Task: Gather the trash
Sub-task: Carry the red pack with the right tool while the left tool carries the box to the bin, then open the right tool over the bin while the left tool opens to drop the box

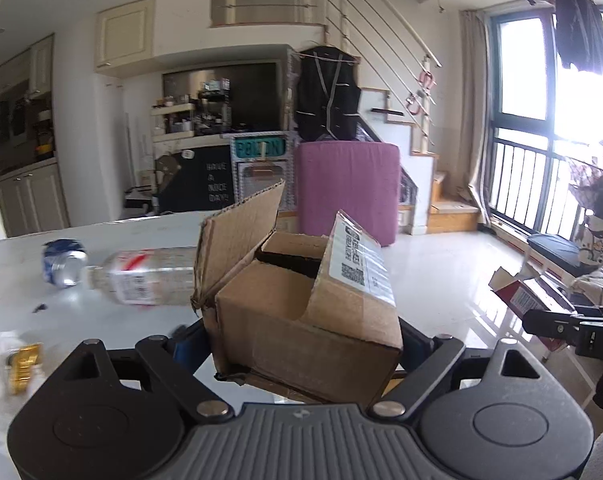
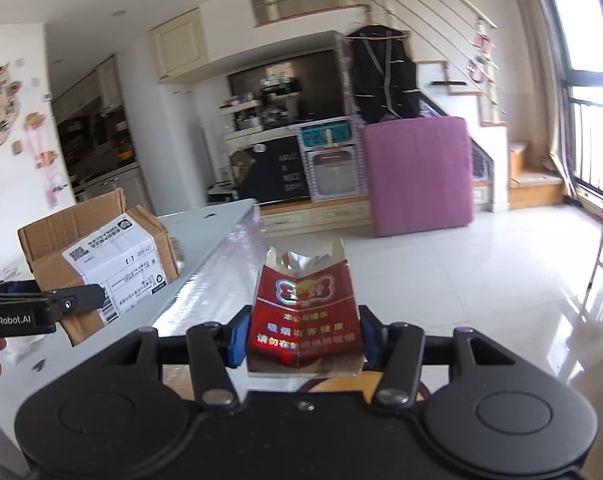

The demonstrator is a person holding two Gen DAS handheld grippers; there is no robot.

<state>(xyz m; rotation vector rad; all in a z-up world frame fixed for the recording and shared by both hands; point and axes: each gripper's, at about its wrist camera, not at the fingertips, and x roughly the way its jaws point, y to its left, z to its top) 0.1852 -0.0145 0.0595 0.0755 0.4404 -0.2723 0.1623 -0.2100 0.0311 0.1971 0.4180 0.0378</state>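
Note:
My left gripper (image 1: 297,344) is shut on an open brown cardboard box (image 1: 301,312) with a white shipping label, held above the white table (image 1: 101,304). The same cardboard box (image 2: 97,256) shows at the left of the right wrist view, with the left gripper's finger (image 2: 73,302) across it. My right gripper (image 2: 305,340) is shut on a torn-open red cigarette pack (image 2: 305,312), its blue pads (image 2: 237,340) pressing both sides, out over the floor past the table's edge. That red pack (image 1: 521,300) also appears at the right of the left wrist view.
On the table lie a clear plastic bottle (image 1: 149,276), a crushed blue can (image 1: 63,262) and a gold wrapper on white paper (image 1: 21,364). Across the shiny tiled floor (image 2: 481,280) stand a purple upright mattress (image 2: 417,176), a counter, stairs and a window.

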